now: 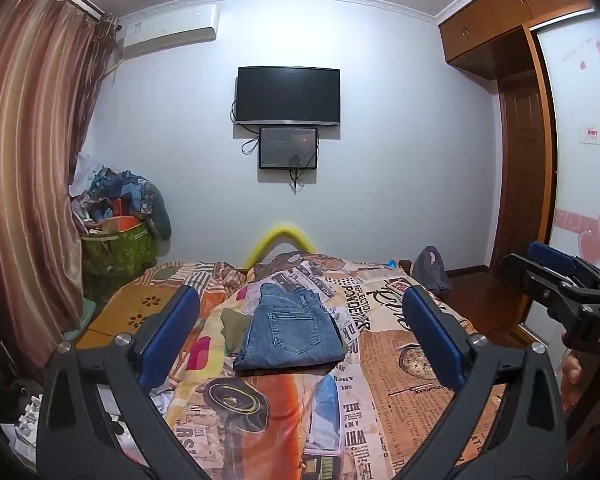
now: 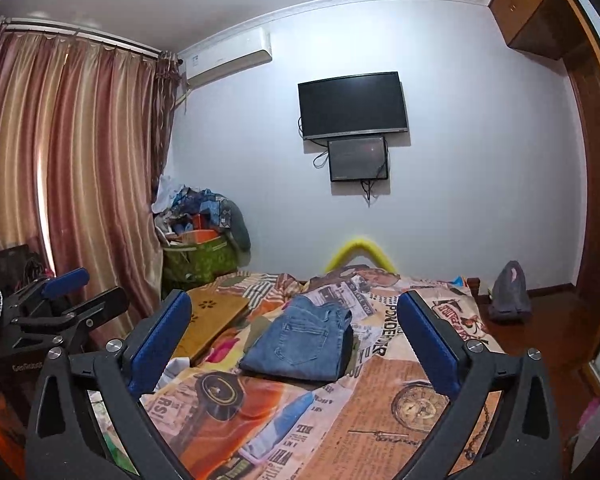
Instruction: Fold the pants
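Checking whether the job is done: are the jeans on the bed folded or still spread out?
Folded: the jeans lie as a compact rectangle on the bedspread, back pocket up, no legs trailing.

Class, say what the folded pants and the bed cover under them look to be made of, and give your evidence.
Pants: probably blue denim, matte, with faded patches and a stitched back pocket. Bed cover: seemingly thin printed cloth, since it wrinkles softly; the exact fibre is unclear.

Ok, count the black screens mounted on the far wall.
2. A larger screen hangs above, and a smaller screen sits directly beneath it, with cables dangling below. None appear hidden.
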Available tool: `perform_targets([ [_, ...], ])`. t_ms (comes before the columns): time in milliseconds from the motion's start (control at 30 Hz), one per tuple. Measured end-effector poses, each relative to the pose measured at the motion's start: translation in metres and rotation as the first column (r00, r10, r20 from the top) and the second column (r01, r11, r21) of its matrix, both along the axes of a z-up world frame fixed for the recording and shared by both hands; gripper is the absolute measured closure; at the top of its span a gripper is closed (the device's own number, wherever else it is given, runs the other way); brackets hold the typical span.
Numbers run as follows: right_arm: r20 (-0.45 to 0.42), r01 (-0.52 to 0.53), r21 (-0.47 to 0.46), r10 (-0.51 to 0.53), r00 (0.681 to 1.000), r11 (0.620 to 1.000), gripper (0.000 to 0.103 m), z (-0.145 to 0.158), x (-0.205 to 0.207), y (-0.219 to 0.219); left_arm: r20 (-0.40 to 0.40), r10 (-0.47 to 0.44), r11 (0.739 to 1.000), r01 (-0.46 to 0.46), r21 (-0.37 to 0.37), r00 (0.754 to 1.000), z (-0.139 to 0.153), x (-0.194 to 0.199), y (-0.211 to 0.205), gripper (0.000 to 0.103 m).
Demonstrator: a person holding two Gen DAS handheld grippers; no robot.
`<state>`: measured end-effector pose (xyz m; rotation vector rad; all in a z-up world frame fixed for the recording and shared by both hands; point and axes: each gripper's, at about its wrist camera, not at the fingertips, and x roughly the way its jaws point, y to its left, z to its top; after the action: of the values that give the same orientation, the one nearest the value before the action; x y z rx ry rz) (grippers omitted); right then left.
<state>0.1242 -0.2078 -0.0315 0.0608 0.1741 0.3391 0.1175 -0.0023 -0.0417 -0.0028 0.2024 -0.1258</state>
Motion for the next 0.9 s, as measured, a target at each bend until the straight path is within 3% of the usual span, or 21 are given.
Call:
perform_targets([
  [900, -0.009, -0.013, -0.008, 0.013, 1.0, 1.0, 0.001, 0.0031, -0.0006, 0.0026, 0.004, -0.012, 1.0, 0.012, -0.017, 1.0, 0.0009, -0.0004, 0.0006, 0.0],
])
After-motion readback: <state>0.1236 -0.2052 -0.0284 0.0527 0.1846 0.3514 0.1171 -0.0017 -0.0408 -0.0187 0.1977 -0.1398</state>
